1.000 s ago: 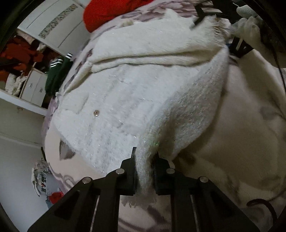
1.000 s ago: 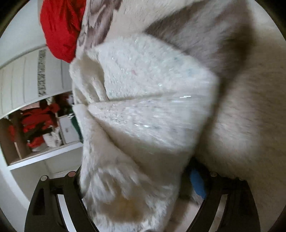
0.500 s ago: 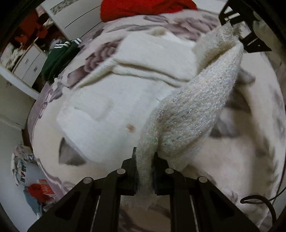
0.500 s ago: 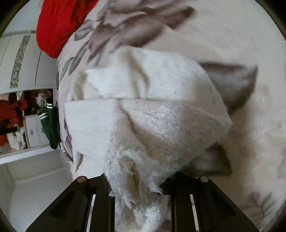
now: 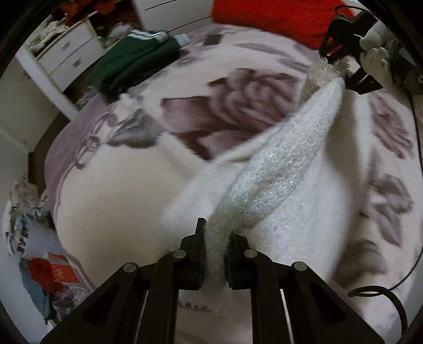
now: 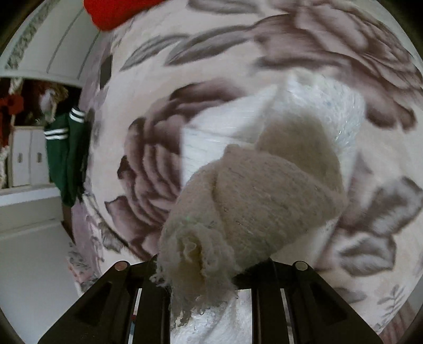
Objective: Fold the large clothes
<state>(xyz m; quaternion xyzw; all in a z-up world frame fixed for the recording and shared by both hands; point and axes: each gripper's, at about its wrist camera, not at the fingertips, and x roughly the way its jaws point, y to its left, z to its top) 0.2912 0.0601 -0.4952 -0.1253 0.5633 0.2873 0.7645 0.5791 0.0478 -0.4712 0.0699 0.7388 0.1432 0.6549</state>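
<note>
A white fuzzy knit garment (image 5: pixel 285 169) with glittery threads hangs lifted above the floral bedspread (image 5: pixel 238 105). My left gripper (image 5: pixel 215 246) is shut on one edge of it, the cloth pinched between both pads. The fabric stretches up to the right gripper (image 5: pixel 338 63) at the top right, held by a white-gloved hand (image 5: pixel 375 53). In the right wrist view the garment (image 6: pixel 264 185) bunches in a thick, frayed wad between the jaws of my right gripper (image 6: pixel 201 267), which is shut on it. The wad hides the fingertips. The rest of the garment sags toward the bedspread (image 6: pixel 317 39).
A green garment with white stripes (image 5: pixel 137 60) lies at the bed's far left edge (image 6: pixel 66 158). A red garment (image 5: pixel 264 16) sits at the head of the bed. White drawers (image 5: pixel 66 50) stand beyond. Clutter (image 5: pixel 39 264) covers the floor. A black cable (image 5: pixel 383 291) trails at right.
Both grippers have risen and swung across the bed with the garment, lifting it off the bedspread. The right jaws, wide around the cloth a second ago, have closed on it.
</note>
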